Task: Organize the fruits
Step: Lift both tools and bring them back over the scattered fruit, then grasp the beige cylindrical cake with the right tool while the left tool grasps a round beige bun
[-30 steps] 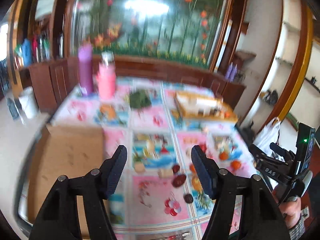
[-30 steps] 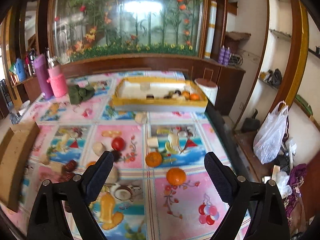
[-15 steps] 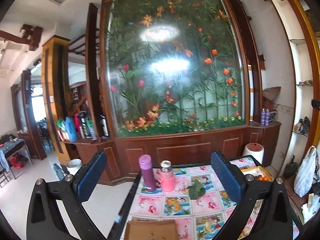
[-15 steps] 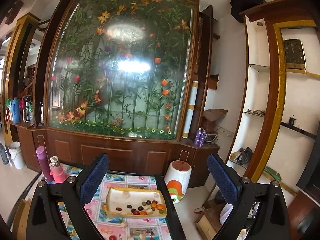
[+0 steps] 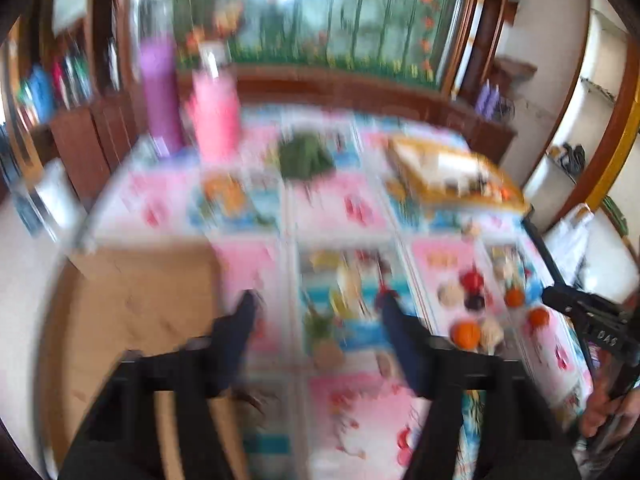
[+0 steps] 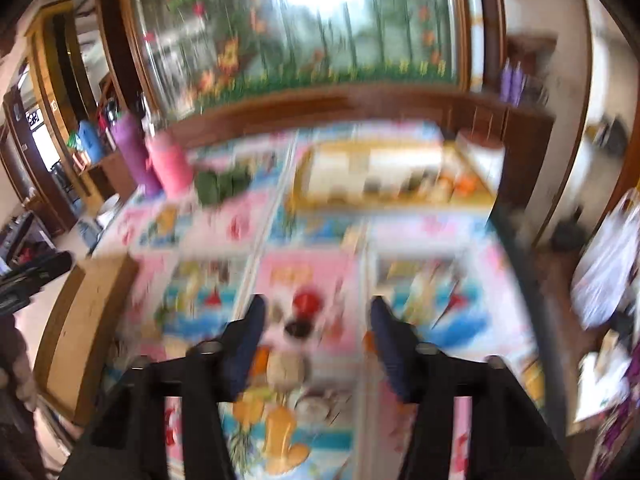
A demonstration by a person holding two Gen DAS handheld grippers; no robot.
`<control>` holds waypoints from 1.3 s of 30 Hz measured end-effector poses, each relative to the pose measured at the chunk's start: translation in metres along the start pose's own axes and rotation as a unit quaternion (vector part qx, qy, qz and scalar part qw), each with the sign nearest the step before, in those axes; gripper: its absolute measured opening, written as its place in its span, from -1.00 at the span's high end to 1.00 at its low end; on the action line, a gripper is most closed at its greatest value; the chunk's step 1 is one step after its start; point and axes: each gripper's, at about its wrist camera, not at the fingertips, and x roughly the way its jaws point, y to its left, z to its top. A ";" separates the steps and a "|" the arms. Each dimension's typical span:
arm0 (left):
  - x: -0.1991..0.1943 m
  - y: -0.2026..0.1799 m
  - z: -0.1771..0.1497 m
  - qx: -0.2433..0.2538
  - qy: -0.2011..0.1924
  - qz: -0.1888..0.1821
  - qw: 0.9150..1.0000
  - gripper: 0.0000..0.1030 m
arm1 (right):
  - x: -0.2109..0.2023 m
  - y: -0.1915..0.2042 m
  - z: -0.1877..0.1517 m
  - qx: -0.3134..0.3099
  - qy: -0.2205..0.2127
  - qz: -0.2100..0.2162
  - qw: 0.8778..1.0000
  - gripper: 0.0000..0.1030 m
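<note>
Through my left wrist view, blurred, my left gripper (image 5: 316, 312) hangs over the patterned tablecloth (image 5: 340, 208) with fingers spread, pinching nothing. The yellow tray (image 5: 460, 196) sits far right on the table; I make out small dark and orange pieces along its near edge. Loose fruit lies right of my fingers: an orange (image 5: 466, 334) and a red fruit (image 5: 472, 280). A cardboard box (image 5: 132, 300) lies left.

Through my right wrist view, my right gripper (image 6: 316, 312) is also spread and empty, a red fruit (image 6: 306, 302) between its tips. The tray (image 6: 392, 196) beyond holds an orange piece (image 6: 464, 182) at its right end.
</note>
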 end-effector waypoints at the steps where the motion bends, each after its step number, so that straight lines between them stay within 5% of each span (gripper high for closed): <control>1: 0.015 0.002 -0.005 -0.013 0.023 -0.013 1.000 0.19 | 0.015 -0.007 -0.012 0.013 0.017 0.012 1.000 0.05; 7: 0.063 0.007 -0.027 -0.020 0.049 0.017 0.998 0.20 | 0.036 -0.004 -0.030 -0.001 0.029 0.016 0.999 0.05; 17: 0.070 -0.007 -0.026 0.020 0.065 0.048 0.996 0.20 | 0.068 0.020 -0.034 -0.017 0.052 0.043 0.998 0.03; 20: 0.070 -0.013 -0.030 0.043 0.058 0.078 0.994 0.48 | 0.068 0.022 -0.035 -0.019 0.049 0.050 0.997 0.04; 25: 0.064 -0.012 -0.034 0.043 0.057 0.060 0.996 0.49 | 0.067 0.023 -0.038 -0.020 0.049 0.050 0.997 0.06; 29: 0.049 -0.007 -0.037 0.020 0.043 0.042 0.998 0.49 | 0.064 0.028 -0.041 -0.030 0.043 0.043 0.998 0.34; 39: -0.025 0.036 -0.039 -0.039 -0.022 0.016 0.999 0.49 | 0.032 0.040 -0.045 -0.027 0.016 0.057 0.998 0.34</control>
